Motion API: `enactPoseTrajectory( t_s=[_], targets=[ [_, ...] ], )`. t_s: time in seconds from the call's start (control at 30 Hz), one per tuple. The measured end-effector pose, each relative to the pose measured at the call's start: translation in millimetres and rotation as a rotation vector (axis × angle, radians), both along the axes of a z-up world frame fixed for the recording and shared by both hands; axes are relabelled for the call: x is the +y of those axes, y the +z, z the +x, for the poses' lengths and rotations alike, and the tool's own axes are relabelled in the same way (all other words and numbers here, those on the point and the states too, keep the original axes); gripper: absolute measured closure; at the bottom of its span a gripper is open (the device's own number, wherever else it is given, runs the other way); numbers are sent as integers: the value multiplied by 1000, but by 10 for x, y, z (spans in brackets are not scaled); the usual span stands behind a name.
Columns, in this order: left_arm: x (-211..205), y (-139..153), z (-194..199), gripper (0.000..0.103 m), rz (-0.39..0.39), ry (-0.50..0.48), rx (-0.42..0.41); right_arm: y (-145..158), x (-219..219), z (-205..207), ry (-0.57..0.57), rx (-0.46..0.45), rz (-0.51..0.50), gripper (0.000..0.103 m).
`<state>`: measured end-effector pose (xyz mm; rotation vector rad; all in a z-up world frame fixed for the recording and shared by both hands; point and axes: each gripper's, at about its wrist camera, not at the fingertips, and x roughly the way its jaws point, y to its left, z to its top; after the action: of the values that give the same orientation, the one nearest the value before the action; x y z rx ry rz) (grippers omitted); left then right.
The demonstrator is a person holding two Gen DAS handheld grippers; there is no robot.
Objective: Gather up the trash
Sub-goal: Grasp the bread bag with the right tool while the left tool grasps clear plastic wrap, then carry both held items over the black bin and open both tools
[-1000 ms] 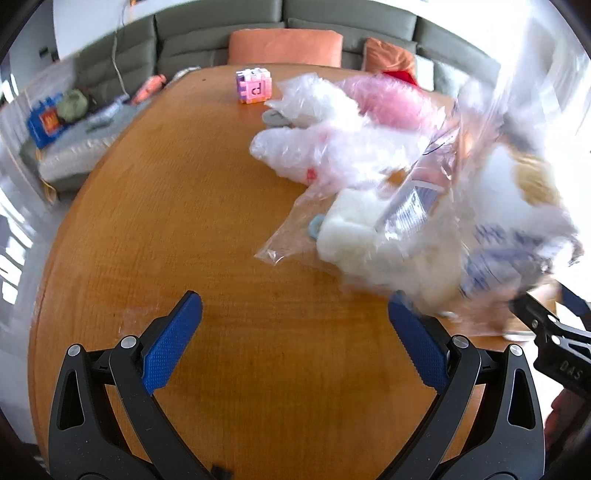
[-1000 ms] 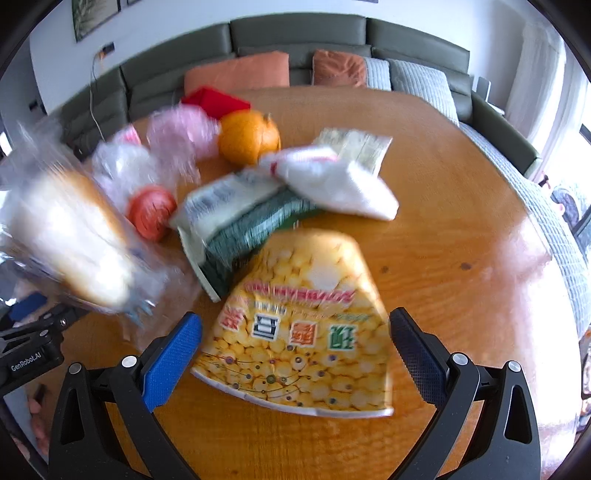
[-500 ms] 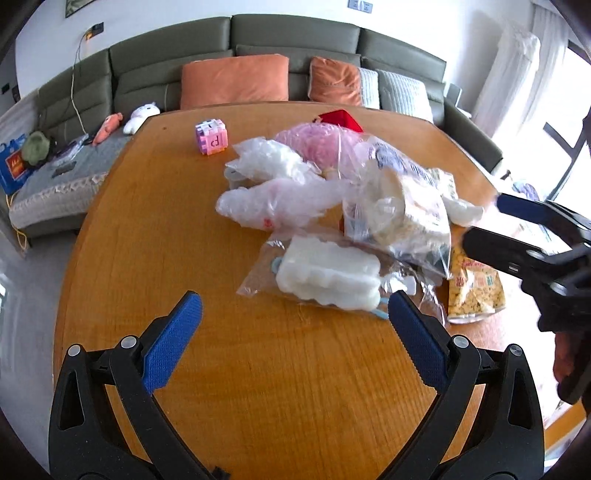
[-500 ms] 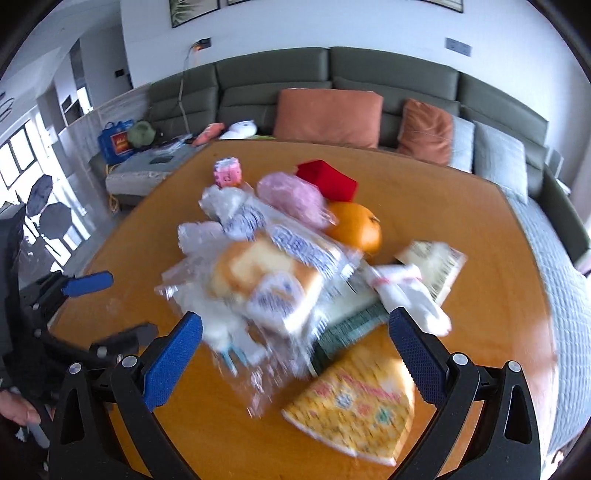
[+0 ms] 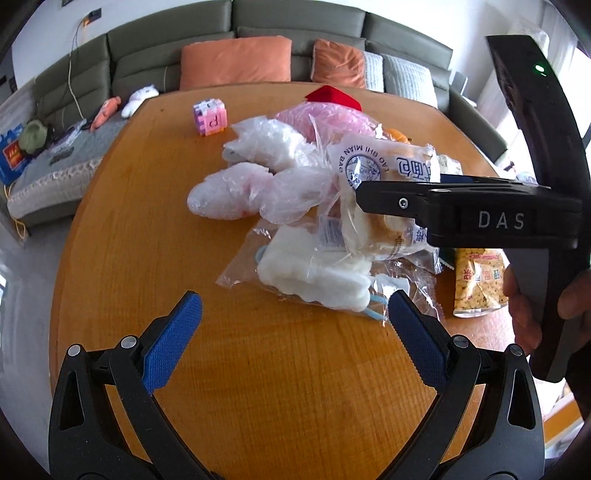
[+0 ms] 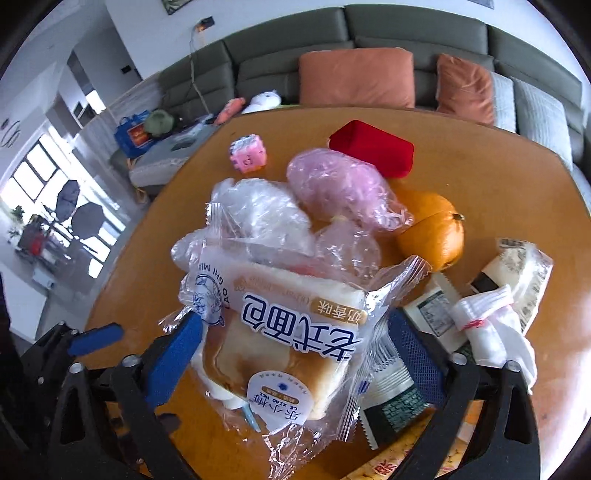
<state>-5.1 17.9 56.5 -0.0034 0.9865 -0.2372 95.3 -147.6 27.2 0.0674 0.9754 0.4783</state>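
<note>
- Right gripper (image 6: 295,354) has swung in over the trash pile since half a second back; its jaws have just been closing, and the bread bag (image 6: 284,332) now sits between its blue pads.
- Bread bag: left pad touches its plastic edge, right pad is behind crinkled film, so real pinch or just bracketing — can't tell for sure. Reads as the grasp step of collecting trash, not yet a lift.
- Bread bag axis: long side runs away from the right fingers toward the sofa (image 6: 369,33), printed face up, sealed end nearest the fingers.
- Table (image 5: 258,387): bare wood between and ahead of the left fingers.
- Left gripper (image 5: 291,339): fingers spread wide, nothing between them, hanging over the near table edge.
- Clear bag with white foam (image 5: 314,273): just beyond the left fingertips, partly under the bread bag.
- Yellow snack bag (image 5: 476,284): right of the left fingers, flat on the table.
- Orange (image 6: 432,232): beyond the right fingers, beside the pink plastic wad (image 6: 340,192).
</note>
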Motion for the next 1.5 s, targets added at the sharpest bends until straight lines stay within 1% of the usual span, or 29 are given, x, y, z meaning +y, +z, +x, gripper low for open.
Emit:
enactPoseTrajectory(
  t_s=[0.03,0.13,0.2,0.37,0.47,0.67,0.77,0.83,0.87,0.9,0.93,0.97,1.0,1.13,1.17,1.23,1.3,1.33,1.43,1.5],
  targets=[
    [-1,-8,9,6,0,0,5,26,-5,-9,-2,-6,2,24],
    [-22,-15,40,6,-9,-8,17,142,-31,-73,4,-48,-9,34],
    [-24,-15,71,6,-24,-7,27,228,-89,-105,-3,-76,-12,36],
    [6,32,229,6,-39,8,36,503,-242,-219,-62,-149,6,37],
    [70,71,396,6,-35,32,29,596,-321,-205,-93,-157,19,36],
    [168,47,892,6,-13,70,44,629,-452,-206,-130,-162,35,36],
    [173,-42,1089,6,-23,52,77,609,-427,-199,-144,-172,-5,36],
    [180,-105,1168,11,-9,53,92,589,-449,-205,-143,-166,4,36],
    [183,-124,1192,18,3,53,91,583,-461,-208,-143,-160,20,36],
    [187,-129,1204,30,21,54,80,582,-456,-214,-145,-160,20,36],
    [197,-125,1213,35,45,52,63,585,-441,-224,-147,-163,12,36],
    [218,-126,1221,44,56,54,57,595,-434,-224,-148,-165,10,36],
    [247,-123,1233,50,57,55,56,594,-424,-229,-150,-164,12,36],
    [355,-81,1223,67,24,31,50,621,-381,-258,-156,-164,16,36],
    [373,-51,1203,69,15,26,46,639,-355,-281,-154,-168,16,36],
    [410,14,1159,69,-18,20,42,695,-267,-334,-147,-182,13,36],
    [454,140,1067,69,-22,16,-4,737,-183,-364,-142,-192,14,36],
    [505,209,1003,69,-38,12,-20,762,-99,-382,-136,-195,18,36],
    [737,370,834,69,-87,22,-50,818,137,-422,-118,-206,24,36],
    [972,471,717,69,-101,33,-70,839,395,-440,-94,-211,30,36]
  ],
)
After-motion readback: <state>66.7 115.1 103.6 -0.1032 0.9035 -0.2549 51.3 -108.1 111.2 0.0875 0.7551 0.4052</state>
